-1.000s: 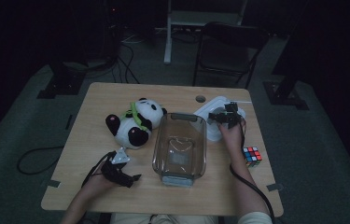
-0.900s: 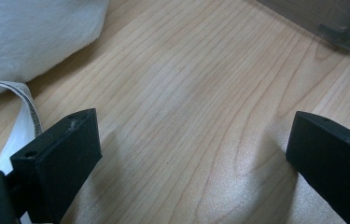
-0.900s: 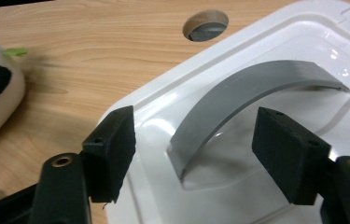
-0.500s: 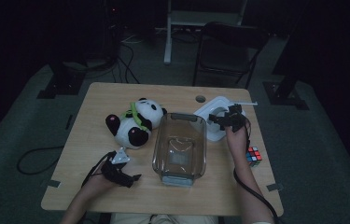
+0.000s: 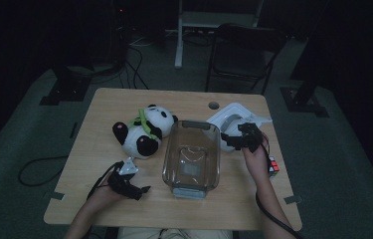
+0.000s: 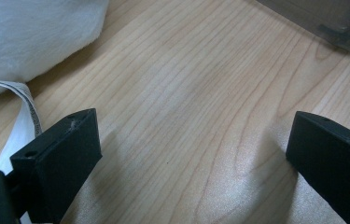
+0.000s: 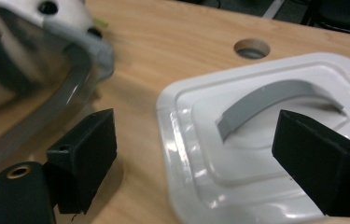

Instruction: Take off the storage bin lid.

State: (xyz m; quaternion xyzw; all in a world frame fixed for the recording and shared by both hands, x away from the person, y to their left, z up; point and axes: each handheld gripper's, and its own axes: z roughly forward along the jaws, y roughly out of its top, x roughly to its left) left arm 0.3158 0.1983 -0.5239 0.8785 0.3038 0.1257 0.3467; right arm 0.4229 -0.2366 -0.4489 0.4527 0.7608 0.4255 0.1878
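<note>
The room around us is dark, and the light wooden bench (image 5: 99, 114) carries all we need. On its far right side lies the white plastic lid with a curved grey handle (image 5: 231, 118), flat on the wood, handle up, just beside the far right corner of the clear glass baking dish (image 5: 192, 158), which stands empty in the middle of the bench.

We hold the right claw (image 5: 234, 140) at the near edge of the lid. In the right gripper view its jaws stand wide apart and grip nothing; the lid (image 7: 261, 140) lies between and beyond them, the grey arch nearer the right jaw, and the dish rim (image 7: 77, 74) sits close by the left jaw.

As we judge it, the step in hand is to take the lid by its handle. To do that well we should shift the right claw until the grey arch sits midway between the jaws, come down over its highest part, and close across the thin side of the arch, not along it. We keep the left jaw off the glass rim as we go, since a knock there could shove the dish. We lift straight up so that the lid hangs level.

The left claw (image 5: 133, 185) rests low at the near left, jaws wide and empty over bare wood, near the black and white plush panda (image 5: 144, 132). A multicoloured puzzle cube (image 5: 272, 166) lies beside our right wrist, and we should keep the cable off it.
</note>
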